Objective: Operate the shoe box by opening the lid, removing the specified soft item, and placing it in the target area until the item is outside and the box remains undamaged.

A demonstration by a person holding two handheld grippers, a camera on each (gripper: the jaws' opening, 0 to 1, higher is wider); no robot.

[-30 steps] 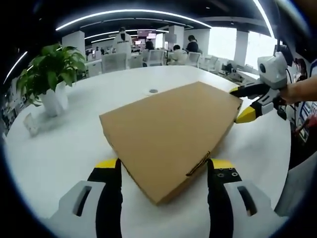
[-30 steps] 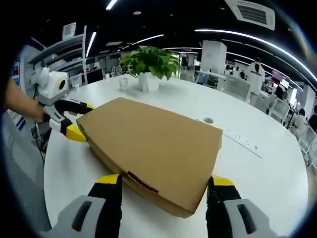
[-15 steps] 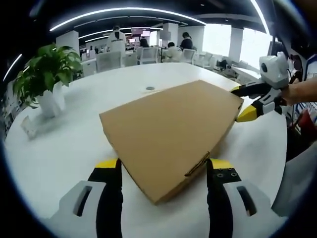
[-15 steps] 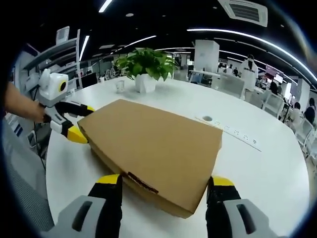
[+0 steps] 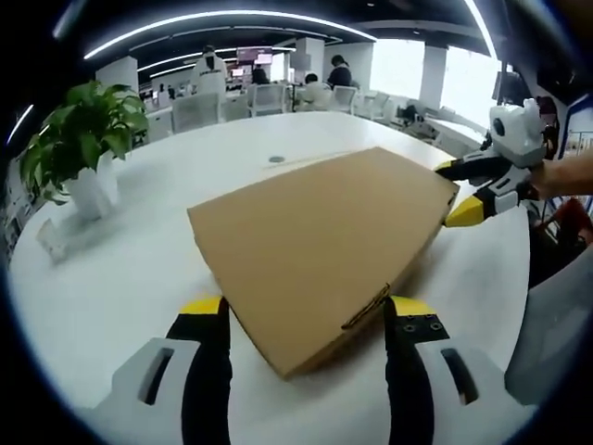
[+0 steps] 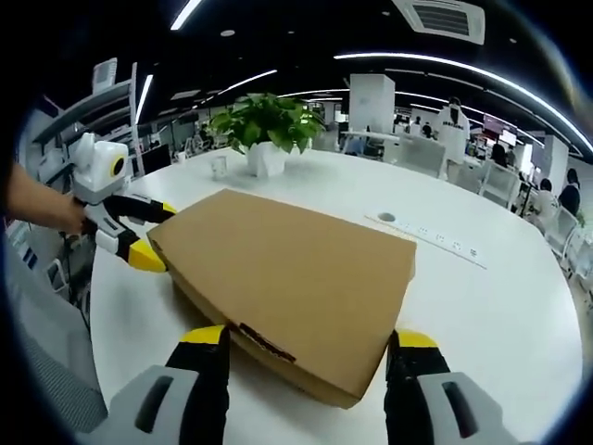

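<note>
Item: closed cardboard shoe box (image 5: 320, 246), white table (image 5: 120, 278). Left gripper (image 5: 306, 320) and right gripper (image 6: 306, 348): jaws apart, straddling opposite corners. Risk judged: lid torn or corner crushed if pried unevenly

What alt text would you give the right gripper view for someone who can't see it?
A closed brown cardboard shoe box lies flat on a round white table, one end between the open jaws of the right hand-held gripper. The left hand-held gripper, held by a person's hand, brackets the far left corner. A potted plant stands behind.
</note>
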